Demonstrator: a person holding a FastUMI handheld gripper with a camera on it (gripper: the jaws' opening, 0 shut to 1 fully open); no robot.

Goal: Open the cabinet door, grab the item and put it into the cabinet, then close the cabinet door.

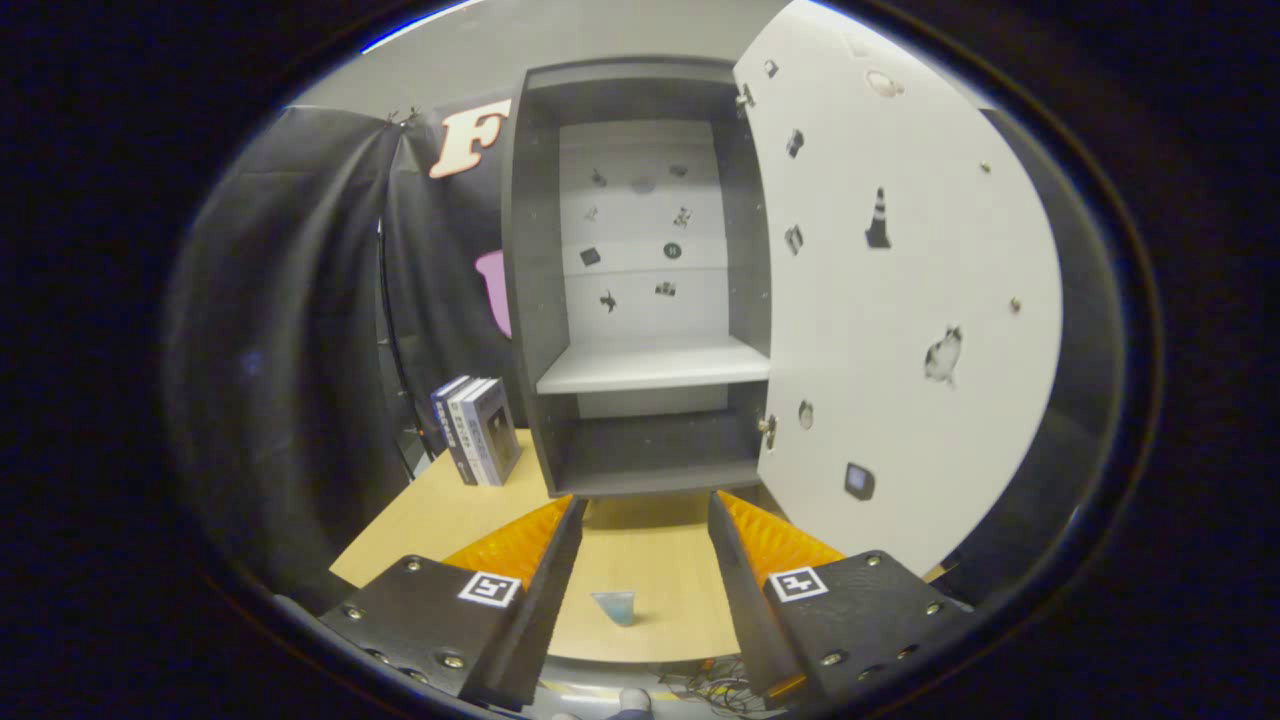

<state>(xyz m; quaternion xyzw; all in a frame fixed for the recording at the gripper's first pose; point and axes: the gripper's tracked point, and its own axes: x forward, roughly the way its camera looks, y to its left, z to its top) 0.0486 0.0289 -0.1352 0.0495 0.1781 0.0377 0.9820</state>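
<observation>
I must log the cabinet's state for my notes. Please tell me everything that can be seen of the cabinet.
The cabinet stands upright on the wooden table, just beyond the open gripper, whose jaws hold nothing. Its frame looks dark grey, its back panel pale with small stickers. One pale shelf divides it into a tall upper and a low bottom compartment, both empty. Its white door, hinged on the right, is swung wide open and carries stickers. Books stand beside its left wall.
</observation>
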